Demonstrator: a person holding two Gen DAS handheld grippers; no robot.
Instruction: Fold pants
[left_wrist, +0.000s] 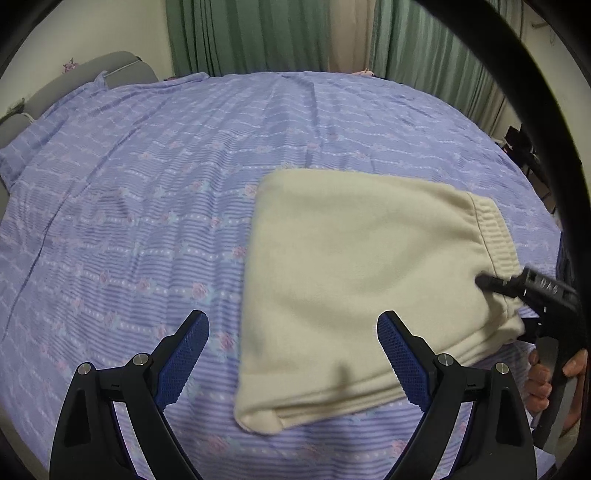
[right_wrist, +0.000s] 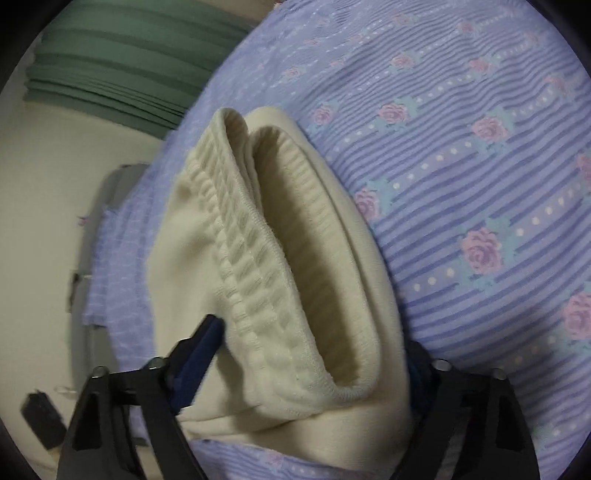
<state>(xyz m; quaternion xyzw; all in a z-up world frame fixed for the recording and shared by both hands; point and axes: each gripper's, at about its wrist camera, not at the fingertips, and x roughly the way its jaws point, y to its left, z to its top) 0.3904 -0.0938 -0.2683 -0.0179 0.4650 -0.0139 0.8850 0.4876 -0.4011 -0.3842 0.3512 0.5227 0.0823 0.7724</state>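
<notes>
The cream pants (left_wrist: 369, 266) are lying folded compact on the bed (left_wrist: 147, 184) — nearly done. The left gripper (left_wrist: 291, 350) is gaping empty; the right gripper (right_wrist: 314, 354) is straddling the waistband (right_wrist: 255, 258), grip unclear.

bare bedsheet (left_wrist: 129, 206) left of folded pants (left_wrist: 354, 266) (passable), right gripper (left_wrist: 517, 306) blocking waistband side

Soft, even indoor light fell on both views, rather dim, with no glare and only faint shadows under the folded cream pants (left_wrist: 354, 266). Fisheye distortion bowed the bed (left_wrist: 147, 184) into a dome and darkened the corners to black. Motion blur smeared the right gripper (left_wrist: 498, 306) in the left wrist view, and the wall and curtains (right_wrist: 110, 66) in the right wrist view
</notes>
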